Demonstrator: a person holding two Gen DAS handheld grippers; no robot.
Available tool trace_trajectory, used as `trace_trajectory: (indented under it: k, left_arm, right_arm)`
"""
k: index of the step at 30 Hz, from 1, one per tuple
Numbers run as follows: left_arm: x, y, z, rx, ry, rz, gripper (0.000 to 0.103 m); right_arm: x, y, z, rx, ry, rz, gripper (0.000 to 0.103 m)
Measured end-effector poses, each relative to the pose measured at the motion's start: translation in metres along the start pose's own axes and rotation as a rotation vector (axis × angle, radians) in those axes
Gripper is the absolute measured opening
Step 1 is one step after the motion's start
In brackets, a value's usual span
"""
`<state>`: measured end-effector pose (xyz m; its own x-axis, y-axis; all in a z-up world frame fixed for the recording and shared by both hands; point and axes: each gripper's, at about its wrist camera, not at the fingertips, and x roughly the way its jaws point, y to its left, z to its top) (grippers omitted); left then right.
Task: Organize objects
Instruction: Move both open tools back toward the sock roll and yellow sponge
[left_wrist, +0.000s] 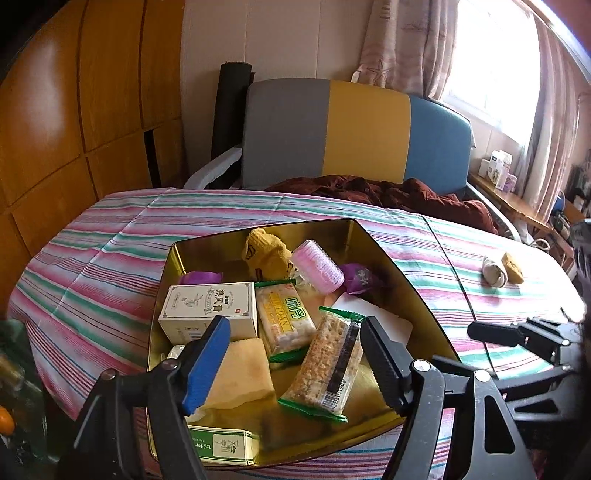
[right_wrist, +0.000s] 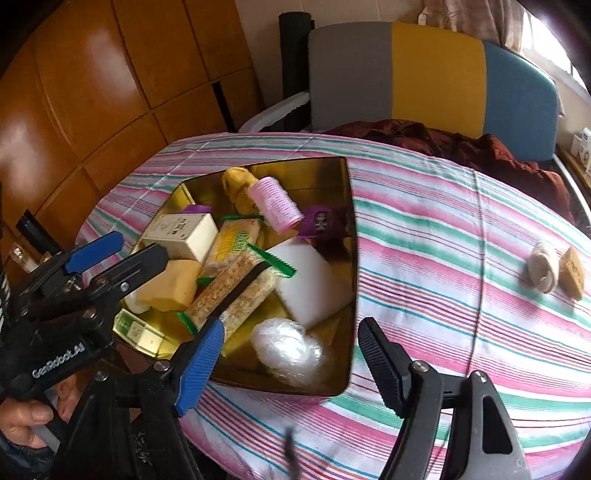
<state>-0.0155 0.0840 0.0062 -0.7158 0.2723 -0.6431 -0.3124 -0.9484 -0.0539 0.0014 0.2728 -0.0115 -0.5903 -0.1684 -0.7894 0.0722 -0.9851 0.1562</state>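
Note:
A gold metal tin (left_wrist: 402, 280) (right_wrist: 351, 229) on the striped table holds several items: a pink hair roller (left_wrist: 319, 266) (right_wrist: 275, 205), a white box (left_wrist: 210, 308), cracker packets (left_wrist: 328, 363) (right_wrist: 236, 295), a yellow sponge (left_wrist: 240, 373), a white sponge (right_wrist: 308, 284), a clear plastic wad (right_wrist: 286, 349) and a yellow sock (left_wrist: 264, 251). My left gripper (left_wrist: 295, 354) is open and empty over the tin's near side; it also shows in the right wrist view (right_wrist: 122, 251). My right gripper (right_wrist: 291, 363) is open and empty above the tin's near right corner. A rolled grey sock (left_wrist: 494, 271) (right_wrist: 543, 267) and a tan piece (left_wrist: 513, 267) (right_wrist: 572, 273) lie on the cloth at right.
The table wears a pink, green and white striped cloth (left_wrist: 110, 258) (right_wrist: 443, 258). A grey, yellow and blue chair (left_wrist: 369, 129) with a dark red garment (left_wrist: 406, 195) stands behind. Wooden cabinets (left_wrist: 74, 110) are at left, a cluttered shelf (left_wrist: 517, 192) at right.

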Motion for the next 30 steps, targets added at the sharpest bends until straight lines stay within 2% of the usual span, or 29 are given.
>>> trace_trajectory:
  k: [9, 30]
  left_arm:
    - [-0.008, -0.019, 0.001, 0.07, -0.017, -0.017, 0.076]
    - [0.003, -0.079, 0.005, 0.212, 0.009, -0.083, 0.081]
  right_arm:
    - [-0.011, -0.019, 0.004, 0.022, -0.021, -0.063, 0.076]
    - [-0.051, -0.127, 0.017, 0.15, -0.057, -0.267, 0.076]
